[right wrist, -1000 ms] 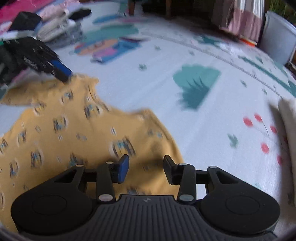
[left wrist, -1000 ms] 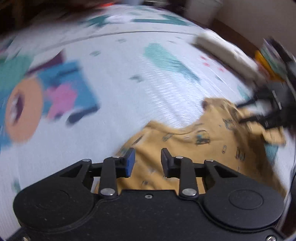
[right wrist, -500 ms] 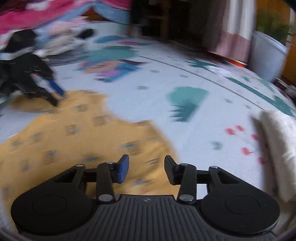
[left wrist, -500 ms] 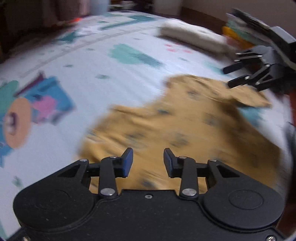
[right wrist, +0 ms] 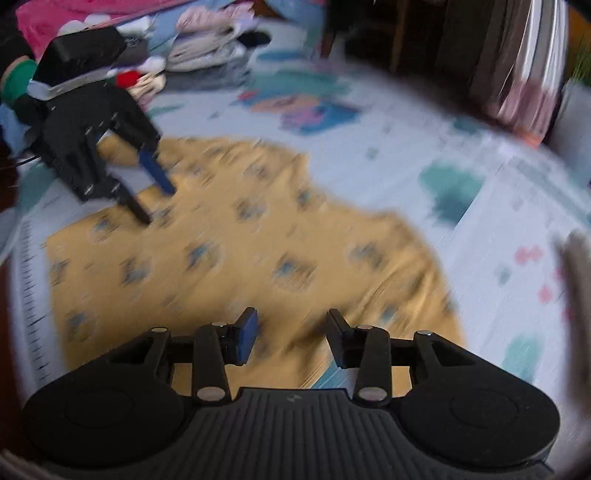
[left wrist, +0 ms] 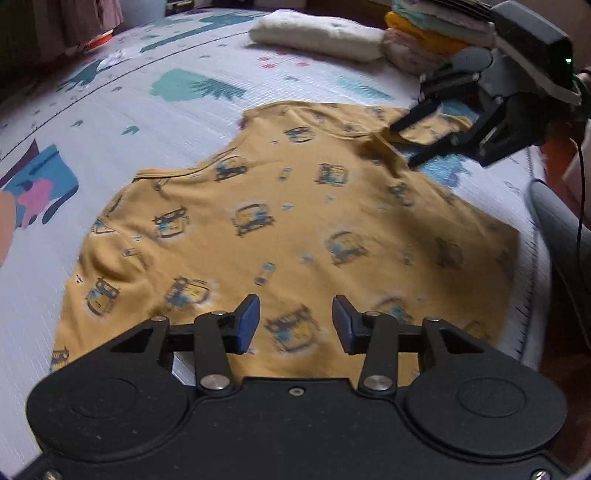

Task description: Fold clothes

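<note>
A mustard-yellow shirt (left wrist: pixel 295 206) printed with small cars lies spread flat on the patterned play mat (left wrist: pixel 147 122). My left gripper (left wrist: pixel 295 319) hovers over the shirt's near edge; its jaws are opening and nothing is between the blue pads. My right gripper (left wrist: pixel 402 144) is at the far right of this view, its fingers apart around the shirt's sleeve corner. In the blurred right wrist view the shirt (right wrist: pixel 236 251) fills the middle. The right gripper (right wrist: pixel 290 326) stands open above the shirt's edge, holding nothing. The left gripper (right wrist: pixel 155 203) is at the upper left over the shirt.
A rolled white towel (left wrist: pixel 317 35) and a stack of folded clothes (left wrist: pixel 436 33) sit at the mat's far side. More clothes (right wrist: pixel 207 48) are piled behind the left gripper. The mat's edge (left wrist: pixel 532 236) runs just right of the shirt.
Both views have swung so the shirt now lies spread under both grippers. The left jaws have widened. The right jaws look unchanged.
</note>
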Available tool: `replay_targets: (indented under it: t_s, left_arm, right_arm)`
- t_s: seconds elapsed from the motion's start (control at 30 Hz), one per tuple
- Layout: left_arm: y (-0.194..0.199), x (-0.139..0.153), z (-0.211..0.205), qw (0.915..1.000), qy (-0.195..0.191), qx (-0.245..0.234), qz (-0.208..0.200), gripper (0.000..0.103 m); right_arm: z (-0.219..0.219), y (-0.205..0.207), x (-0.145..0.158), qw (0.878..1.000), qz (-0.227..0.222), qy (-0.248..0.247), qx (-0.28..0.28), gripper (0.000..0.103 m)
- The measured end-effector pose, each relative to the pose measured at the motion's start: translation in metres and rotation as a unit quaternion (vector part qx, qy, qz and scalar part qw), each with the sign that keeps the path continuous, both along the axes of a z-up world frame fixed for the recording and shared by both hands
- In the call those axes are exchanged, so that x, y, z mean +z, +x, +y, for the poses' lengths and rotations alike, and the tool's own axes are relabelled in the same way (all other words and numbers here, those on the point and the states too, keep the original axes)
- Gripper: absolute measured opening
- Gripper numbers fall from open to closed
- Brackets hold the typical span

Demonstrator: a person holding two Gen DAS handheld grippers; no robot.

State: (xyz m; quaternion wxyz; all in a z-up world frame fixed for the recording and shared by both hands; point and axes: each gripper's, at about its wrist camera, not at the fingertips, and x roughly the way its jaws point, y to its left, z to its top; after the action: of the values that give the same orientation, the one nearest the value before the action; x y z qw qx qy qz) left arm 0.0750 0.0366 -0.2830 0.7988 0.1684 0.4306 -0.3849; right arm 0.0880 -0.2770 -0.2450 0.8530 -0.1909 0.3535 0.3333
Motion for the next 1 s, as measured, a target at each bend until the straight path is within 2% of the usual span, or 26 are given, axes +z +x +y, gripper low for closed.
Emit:
replay_targets:
  t_s: [0.07,0.1,0.13,0.23,0.3,0.43,0.47,0.5,0.57,0.7,0.8,0.9,1.0]
  left_arm:
    - [0.004,-0.004,0.0,0.9999,0.005,0.004,0.01,0.043]
    - [0.004,-0.008,-0.002,0.9996,0.018,0.0,0.021,0.044]
    - [0.001,-0.01,-0.002,0.9994,0.029,-0.009,0.016,0.044]
    - [0.0,-0.005,-0.01,0.999,0.035,-0.025,0.014,0.045]
    - [0.005,0.004,-0.01,0.9996,0.001,-0.023,0.017,0.045]
    - [0.02,0.011,-0.032,0.9985,-0.039,-0.034,0.02,0.043]
    - [0.024,0.012,-0.038,0.9978,-0.05,-0.037,0.022,0.043]
    - [0.029,0.013,-0.047,0.9967,-0.063,-0.043,0.027,0.043]
    - [0.037,0.016,-0.065,0.994,-0.087,-0.057,0.035,0.043]
    - [0.04,0.005,-0.097,0.9923,-0.069,-0.098,0.028,0.043]
    - [0.027,0.0,-0.103,0.9908,-0.049,-0.125,0.018,0.043]
    - [-0.008,0.008,-0.081,0.9903,-0.037,-0.134,-0.002,0.043]
    - [-0.042,0.007,-0.049,0.9948,-0.011,-0.101,-0.007,0.043]
  right_arm:
    - [0.004,0.017,-0.01,1.0,-0.003,-0.001,-0.003,0.044]
    - [0.002,0.023,-0.015,1.0,0.017,-0.014,-0.005,0.045]
    - [0.0,0.029,-0.025,0.997,0.059,-0.04,-0.01,0.045]
    - [-0.02,0.026,-0.023,0.998,0.047,-0.013,-0.037,0.046]
    - [-0.034,0.019,-0.014,0.998,0.026,0.018,-0.059,0.049]
    - [-0.048,0.015,-0.034,0.996,0.035,-0.027,-0.077,0.047]
    - [-0.05,0.014,-0.037,0.996,0.037,-0.036,-0.074,0.044]
    - [-0.049,0.014,-0.044,0.996,0.031,-0.049,-0.073,0.036]
    - [-0.05,0.012,-0.046,0.994,0.025,-0.067,-0.081,0.032]
    - [-0.055,0.009,-0.041,0.992,0.034,-0.073,-0.101,0.032]
    - [-0.05,-0.003,-0.028,0.995,0.008,-0.064,-0.081,0.032]
    - [-0.037,-0.021,-0.005,0.999,-0.008,-0.013,-0.038,0.032]
    - [-0.005,-0.052,0.001,0.998,-0.001,-0.013,0.057,0.032]
